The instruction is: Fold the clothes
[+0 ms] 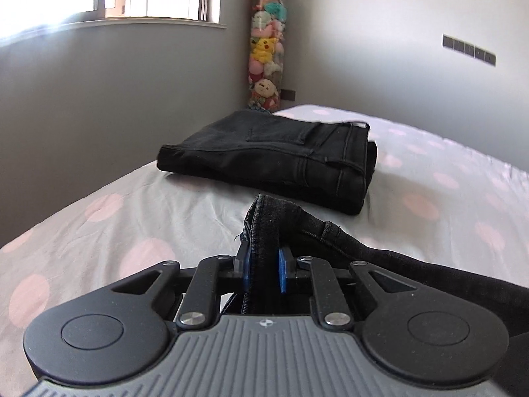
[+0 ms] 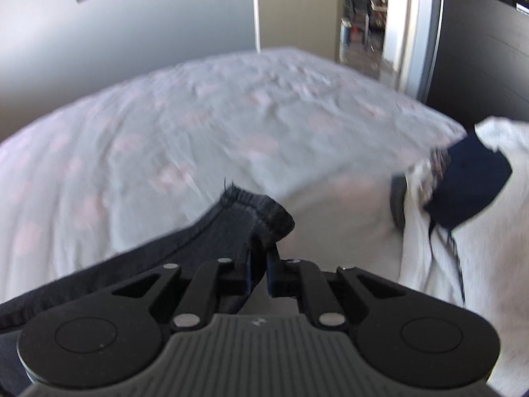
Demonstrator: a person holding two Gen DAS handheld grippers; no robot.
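Jeans (image 1: pixel 284 225), dark denim, pinched by our left gripper (image 1: pixel 261 264): blue pads (image 1: pixel 282 273) clamp a hem edge, fabric trailing off right over the bed (image 1: pixel 115 225) with its pink-dotted sheet. Beyond the jeans lie folded black jeans (image 1: pixel 274 155) near the bed's far corner, a clear tube of plush toys (image 1: pixel 264 49) behind them.

Right wrist view, blurred: our right gripper (image 2: pixel 264 264) grips what looks like another hem of the jeans (image 2: pixel 251 218), jaws pressed on cloth. Right of the jeans, at the bed (image 2: pixel 215 125) edge, sits a white garment (image 2: pixel 479 231) with a navy piece (image 2: pixel 472 182).
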